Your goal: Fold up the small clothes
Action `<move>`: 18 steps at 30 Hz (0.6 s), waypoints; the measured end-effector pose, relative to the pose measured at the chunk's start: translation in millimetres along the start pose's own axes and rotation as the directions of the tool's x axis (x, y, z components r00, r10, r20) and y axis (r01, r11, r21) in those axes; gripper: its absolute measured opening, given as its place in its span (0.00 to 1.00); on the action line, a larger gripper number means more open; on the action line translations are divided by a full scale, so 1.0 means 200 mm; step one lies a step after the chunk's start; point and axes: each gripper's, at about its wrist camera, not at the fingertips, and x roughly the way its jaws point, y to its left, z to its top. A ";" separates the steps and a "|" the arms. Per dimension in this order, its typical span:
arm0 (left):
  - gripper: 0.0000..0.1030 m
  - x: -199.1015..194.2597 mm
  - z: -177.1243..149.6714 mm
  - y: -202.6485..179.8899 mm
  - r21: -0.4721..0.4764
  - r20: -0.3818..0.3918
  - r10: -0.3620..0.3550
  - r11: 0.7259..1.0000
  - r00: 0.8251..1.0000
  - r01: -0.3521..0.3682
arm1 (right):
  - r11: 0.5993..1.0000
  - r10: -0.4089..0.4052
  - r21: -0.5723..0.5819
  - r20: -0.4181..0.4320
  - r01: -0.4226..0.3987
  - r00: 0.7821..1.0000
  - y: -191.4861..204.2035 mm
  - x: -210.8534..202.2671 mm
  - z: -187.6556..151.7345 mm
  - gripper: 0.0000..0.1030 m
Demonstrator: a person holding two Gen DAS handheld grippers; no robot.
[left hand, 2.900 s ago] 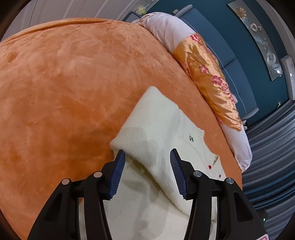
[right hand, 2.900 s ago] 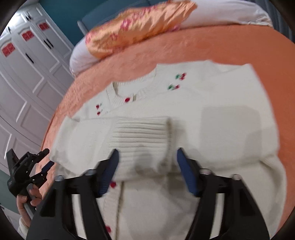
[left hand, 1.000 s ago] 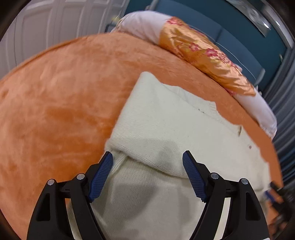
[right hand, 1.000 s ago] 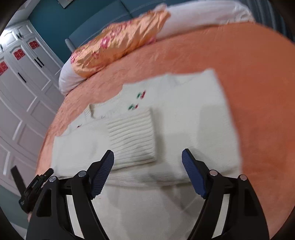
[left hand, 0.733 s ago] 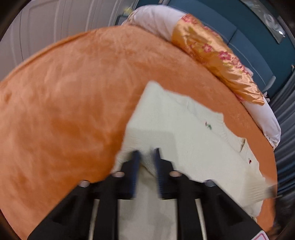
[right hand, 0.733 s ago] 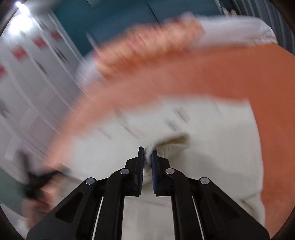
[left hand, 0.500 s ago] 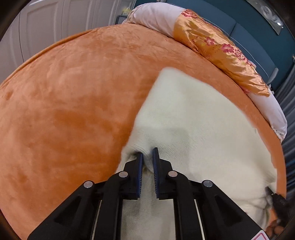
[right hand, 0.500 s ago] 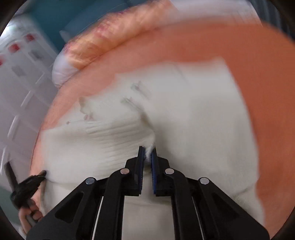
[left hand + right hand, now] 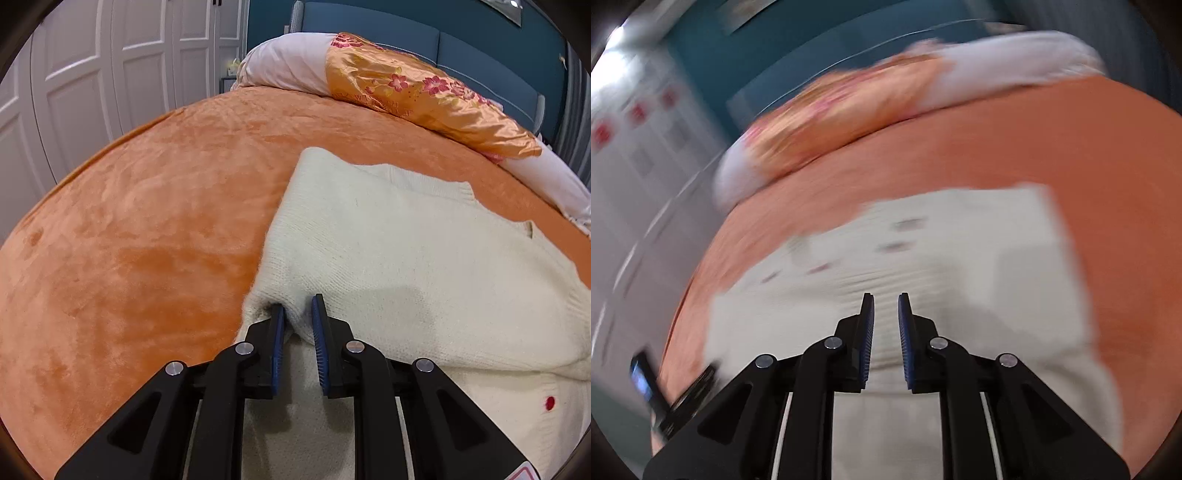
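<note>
Blue ribbed pads of the left tool (image 9: 297, 314) pinch a raised ridge of the cream knitted cardigan (image 9: 406, 258) at its folded left edge; its jaws have eased a little wider in the last half second, yet the knit is still clamped between them. The cardigan lies on the orange plush bedspread (image 9: 147, 221), its upper part folded over, a red button (image 9: 549, 403) showing on the layer beneath.

The right tool (image 9: 886, 314) stands narrowly parted — its jaws have just been opening — and through the heavy blur no fabric shows between the pads; the cream knit lies below them. Beyond the cardigan, at the head of the bed, an orange satin floral pillow (image 9: 424, 92) rests on a pale pink bolster (image 9: 284, 66). No containers show in either view.
</note>
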 end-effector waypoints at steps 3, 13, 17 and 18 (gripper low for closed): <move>0.16 0.00 0.00 -0.01 0.007 0.003 0.009 1.000 1.000 -0.009 | 0.969 0.065 -0.231 -0.117 -0.091 0.991 0.44 0.23 0.01 0.13; 0.16 0.00 0.00 -0.01 0.013 0.009 0.013 1.000 1.000 -0.013 | 0.960 0.019 -0.268 -0.203 -0.074 0.979 0.54 0.63 -0.07 0.08; 0.17 0.01 -0.01 -0.01 -0.001 0.014 -0.003 1.000 1.000 0.003 | 0.998 -0.025 -0.054 -0.128 0.018 0.992 -0.01 0.46 0.01 0.00; 0.17 0.01 -0.01 -0.01 0.003 0.014 -0.001 1.000 1.000 0.001 | 0.999 -0.034 -0.010 -0.109 0.033 0.994 -0.14 0.41 0.02 0.00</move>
